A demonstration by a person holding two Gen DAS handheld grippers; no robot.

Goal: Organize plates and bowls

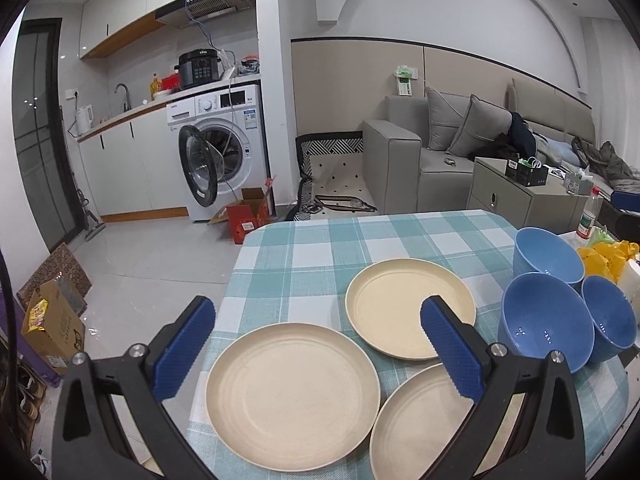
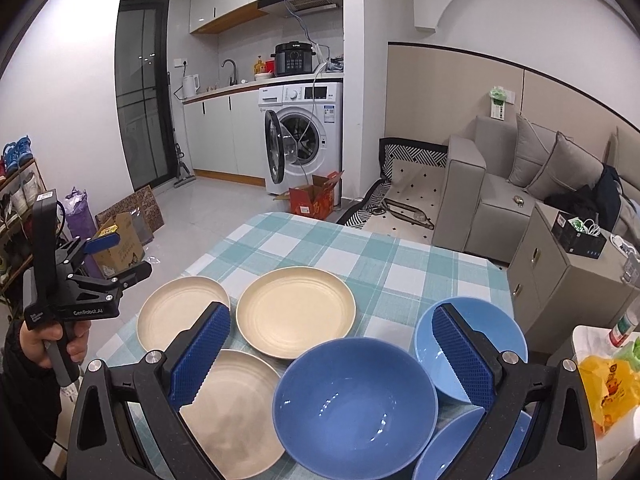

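Three cream plates lie apart on the checked tablecloth: a near-left plate, a far plate and a near-right plate. Three blue bowls stand to their right: a far one, a middle one and a small one. My left gripper is open and empty above the near-left plate. My right gripper is open and empty above the middle blue bowl. The left gripper also shows in the right wrist view, held off the table's left edge.
A yellow bag and a bottle sit beyond the table's right edge. A grey cabinet and sofa stand to the right. Cardboard boxes and a washing machine stand on the floor beyond.
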